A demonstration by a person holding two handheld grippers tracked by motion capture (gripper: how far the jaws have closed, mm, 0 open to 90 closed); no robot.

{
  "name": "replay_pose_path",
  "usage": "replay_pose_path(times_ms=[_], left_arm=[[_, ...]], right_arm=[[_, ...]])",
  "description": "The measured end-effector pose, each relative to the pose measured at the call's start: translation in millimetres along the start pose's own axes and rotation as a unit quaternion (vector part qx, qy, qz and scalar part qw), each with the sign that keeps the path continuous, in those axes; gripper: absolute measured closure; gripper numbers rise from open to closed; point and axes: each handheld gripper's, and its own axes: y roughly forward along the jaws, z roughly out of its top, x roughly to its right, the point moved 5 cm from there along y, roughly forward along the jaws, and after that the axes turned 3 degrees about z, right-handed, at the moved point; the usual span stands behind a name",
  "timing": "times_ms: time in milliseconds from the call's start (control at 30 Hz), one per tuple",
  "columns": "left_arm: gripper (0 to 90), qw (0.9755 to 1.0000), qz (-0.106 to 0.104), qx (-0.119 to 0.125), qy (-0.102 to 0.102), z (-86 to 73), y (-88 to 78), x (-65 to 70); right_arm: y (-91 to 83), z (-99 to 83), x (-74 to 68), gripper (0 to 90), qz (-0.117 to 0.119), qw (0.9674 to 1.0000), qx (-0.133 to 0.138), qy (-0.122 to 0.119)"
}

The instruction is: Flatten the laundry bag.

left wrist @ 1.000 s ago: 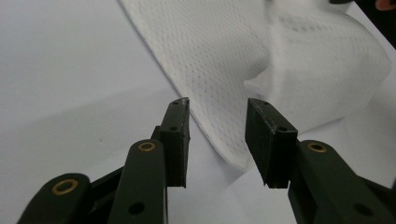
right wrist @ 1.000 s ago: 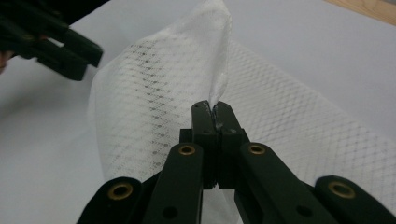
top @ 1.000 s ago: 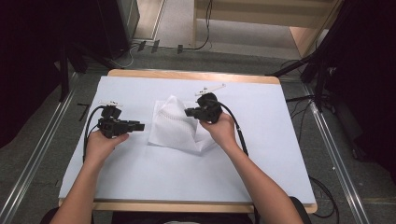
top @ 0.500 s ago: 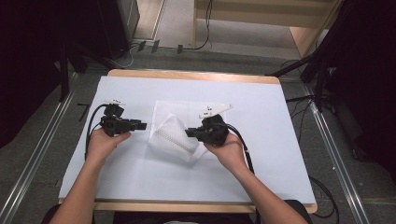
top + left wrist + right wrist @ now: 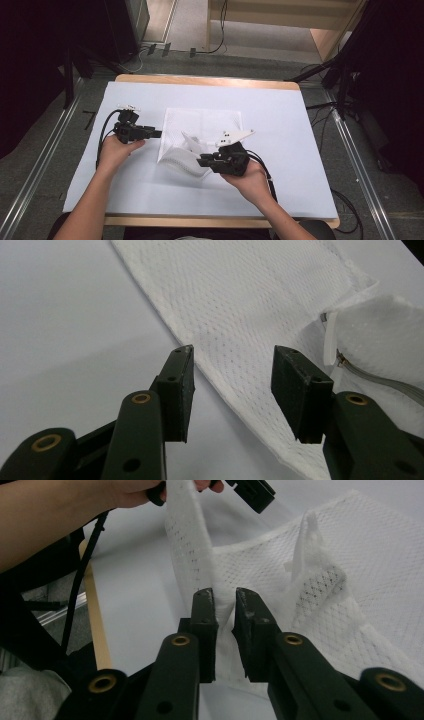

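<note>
The white mesh laundry bag [image 5: 200,132] lies mid-worktop, its near corner folded up; the right gripper [image 5: 206,162], at the bag's 6 o'clock, has its jaws just easing apart, mesh between them; the left gripper [image 5: 156,134], jaws spread and widening, straddles the bag's 9 o'clock edge, pinching nothing.

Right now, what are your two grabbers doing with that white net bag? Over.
Left gripper open, jaws astride the mesh bag's edge. Right gripper jaws just opening, fold between. Nothing blocking.
</note>
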Motion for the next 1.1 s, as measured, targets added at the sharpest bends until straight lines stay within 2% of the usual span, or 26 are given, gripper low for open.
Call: replay_pose_path(times_ms=[67, 167, 233, 267, 367, 400, 433, 467, 500, 567, 600, 733, 767, 800, 833, 867, 900, 933, 967, 1000, 1033, 1067, 1100], left_arm=[[52.3, 1.0, 0.001, -0.002, 0.001, 1.0, 2.2, -0.5], [52.3, 1.0, 0.001, -0.003, 0.003, 2.4, 4.5, -1.6], [52.2, 1.0, 0.002, -0.003, 0.002, 2.9, 6.2, -2.4], [52.2, 1.0, 0.001, -0.003, 0.002, 2.9, 7.0, -2.9], [52.8, 1.0, -0.002, -0.006, -0.001, 3.1, 10.2, -3.2], [53.2, 1.0, -0.002, -0.007, -0.002, 3.1, 11.2, -2.6], [53.1, 1.0, -0.003, -0.007, -0.002, 3.2, 12.5, -1.7], [53.1, 1.0, -0.003, -0.009, 0.002, 3.0, 13.6, -0.9], [53.1, 0.9999, 0.0, -0.012, 0.005, 2.5, 14.3, -0.6], [53.1, 0.9999, 0.005, -0.014, 0.008, 1.7, 16.3, -0.7], [53.1, 0.9998, 0.008, -0.015, 0.012, 1.1, 17.2, -1.6], [53.3, 0.9996, 0.013, -0.022, 0.007, -2.9, 22.4, -4.7], [53.3, 0.9995, 0.015, -0.026, 0.009, -3.8, 23.8, -4.9], [54.1, 0.9995, 0.015, -0.028, 0.009, -4.5, 25.3, -4.7], [54.6, 0.9994, 0.013, -0.03, 0.009, -5.0, 27.0, -4.3], [54.6, 0.9994, 0.014, -0.03, 0.009, -5.5, 28.9, -3.1], [55.5, 0.9992, 0.013, -0.035, 0.013, -6.2, 30.8, -2.0], [57.8, 0.9993, 0.015, -0.031, 0.016, -6.0, 31.9, -0.1], [58.4, 0.9992, 0.014, -0.034, 0.017, -6.3, 32.7, 1.2], [58.4, 0.9992, 0.014, -0.033, 0.017, -6.3, 33.6, 2.1], [61.9, 0.9993, 0.014, -0.032, 0.014, -6.5, 34.3, 2.7], [61.9, 0.9993, 0.015, -0.032, 0.012, -6.8, 34.5, 2.8], [64.1, 0.9993, 0.014, -0.032, 0.011, -7.1, 34.8, 2.8]], right_arm=[[-9.1, -2.0, -5.1, 74.7, -0.009, 0.9999, 0.007, -0.007], [-15.7, -3.7, -4.6, 73.9, -0.019, 0.9997, 0.011, -0.011], [-25.2, -6.5, 1.4, 73.6, -0.032, 0.9993, 0.018, -0.008], [-25.2, -6.5, 1.4, 73.6, -0.032, 0.9993, 0.018, -0.008], [-31.1, -9.7, 13.1, 73.7, -0.049, 0.9985, 0.022, 0.001], [-30.5, -11.4, 24.6, 73.7, -0.059, 0.998, 0.02, 0.009], [-28.9, -12.3, 30.0, 73.7, -0.063, 0.9977, 0.018, 0.016], [-27.0, -13.2, 36.4, 73.7, -0.069, 0.9974, 0.015, 0.018], [-27.0, -13.2, 36.4, 73.7, -0.069, 0.9974, 0.015, 0.018], [-22.1, -14.3, 49.0, 73.4, -0.077, 0.9968, 0.01, 0.02], [-19.7, -14.7, 56.5, 72.9, -0.084, 0.9963, 0.008, 0.017], [-13.8, -18.6, 89.0, 72.2, -0.109, 0.9932, -0.001, 0.04], [-13.5, -19.7, 97.2, 72.2, -0.118, 0.992, -0.002, 0.045], [-13.4, -21.9, 112.2, 71.2, -0.136, 0.9892, -0.007, 0.056], [-14.0, -22.8, 119.3, 70.3, -0.143, 0.9879, -0.008, 0.058], [-14.0, -22.8, 119.3, 70.3, -0.143, 0.9879, -0.008, 0.058], [-14.1, -23.5, 125.7, 70.2, -0.149, 0.9868, -0.008, 0.062], [-14.8, -25.9, 138.4, 69.6, -0.166, 0.9834, -0.011, 0.072], [-14.7, -27.6, 145.2, 69.6, -0.172, 0.9821, -0.011, 0.075], [-14.7, -27.6, 145.2, 69.6, -0.172, 0.9821, -0.011, 0.075], [-13.9, -31.6, 156.7, 68.5, -0.178, 0.9795, -0.019, 0.092], [-13.9, -31.6, 156.7, 68.5, -0.178, 0.9795, -0.019, 0.092], [-13.5, -33.8, 162.1, 68.4, -0.184, 0.9778, -0.023, 0.099]])
